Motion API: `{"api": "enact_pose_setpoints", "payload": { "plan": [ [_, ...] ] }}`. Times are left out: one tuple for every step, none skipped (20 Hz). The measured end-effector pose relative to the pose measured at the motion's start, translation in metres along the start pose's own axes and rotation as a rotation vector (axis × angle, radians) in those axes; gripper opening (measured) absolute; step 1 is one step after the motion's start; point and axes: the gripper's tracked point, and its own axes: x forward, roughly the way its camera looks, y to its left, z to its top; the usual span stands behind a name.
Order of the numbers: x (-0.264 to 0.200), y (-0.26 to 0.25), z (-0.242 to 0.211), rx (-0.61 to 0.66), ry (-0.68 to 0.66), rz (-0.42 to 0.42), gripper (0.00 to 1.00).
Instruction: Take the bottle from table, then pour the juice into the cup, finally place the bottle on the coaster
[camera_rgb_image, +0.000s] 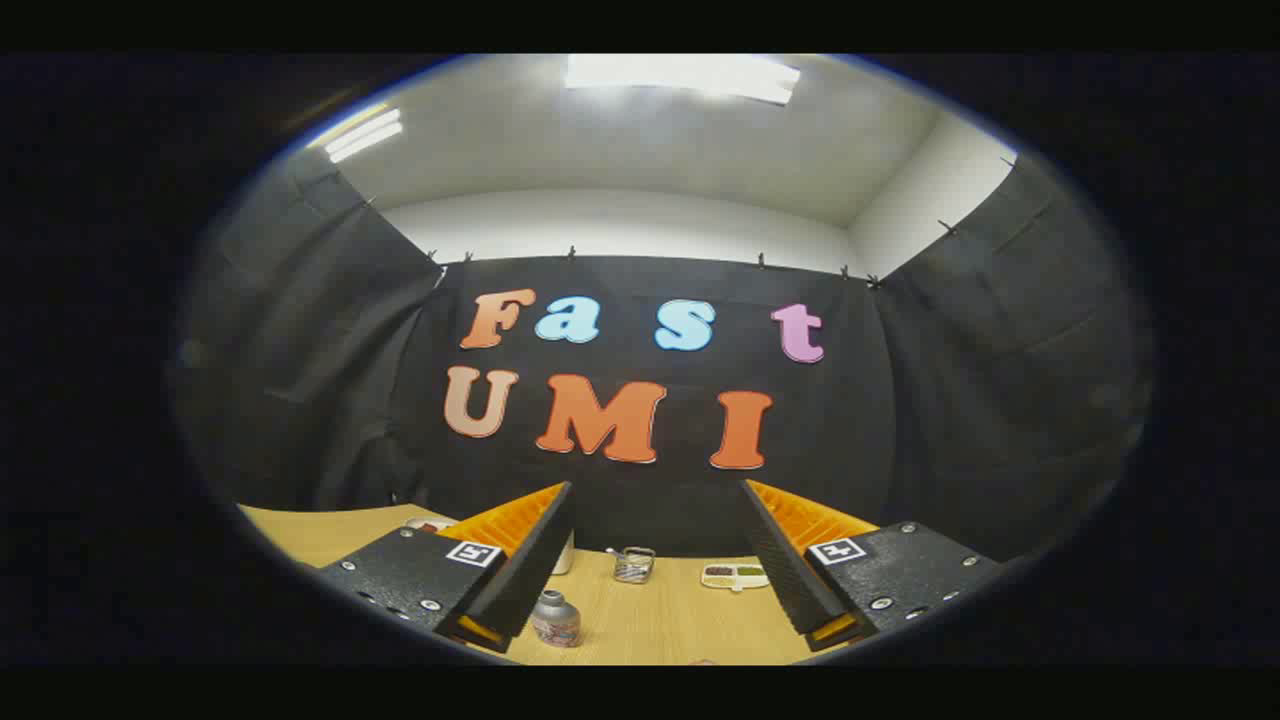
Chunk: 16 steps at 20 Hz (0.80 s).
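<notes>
Two fingers of the gripper (655, 560) standing wide apart, holding nothing; hovering above the wooden table (660, 620) and looking across it toward the black cloth wall; the bottle (556, 618) standing upright on the table, low and near, between the fingers but close to the left one, just beside its tip and not touching it; long axis pointing straight up; lying beyond it, further along the table, a small glass cup (633, 565) and a small tray (735, 576), well apart from the bottle; probably needing a move down and slightly to the left, so bringing the bottle to the middle of the gap before closing.
</notes>
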Motion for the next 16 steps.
{"api": "enact_pose_setpoints", "payload": {
  "plan": [
    [0.000, 0.003, -0.001, 0.003, 0.004, 0.004, 0.96],
    [0.000, 0.005, 0.000, 0.009, 0.002, 0.008, 0.96],
    [0.002, 0.007, 0.002, 0.020, -0.001, 0.010, 0.96],
    [0.002, 0.009, 0.001, 0.034, 0.005, 0.019, 0.96],
    [0.001, 0.014, -0.001, 0.051, 0.012, 0.034, 0.96],
    [0.002, 0.017, -0.002, 0.063, 0.020, 0.048, 0.96],
    [0.003, 0.018, -0.002, 0.071, 0.024, 0.053, 0.96],
    [0.004, 0.017, 0.000, 0.073, 0.022, 0.053, 0.96],
    [0.005, 0.017, 0.000, 0.069, 0.020, 0.052, 0.96],
    [0.006, 0.017, 0.001, 0.066, 0.016, 0.049, 0.96],
    [0.006, 0.019, 0.000, 0.067, 0.016, 0.050, 0.96],
    [0.006, 0.022, -0.001, 0.067, 0.020, 0.058, 0.96],
    [0.005, 0.024, -0.004, 0.067, 0.027, 0.063, 0.96],
    [0.005, 0.024, -0.006, 0.065, 0.034, 0.065, 0.96],
    [0.007, 0.024, -0.009, 0.063, 0.038, 0.062, 0.96],
    [0.007, 0.024, -0.011, 0.066, 0.041, 0.060, 0.96]
  ]
}}
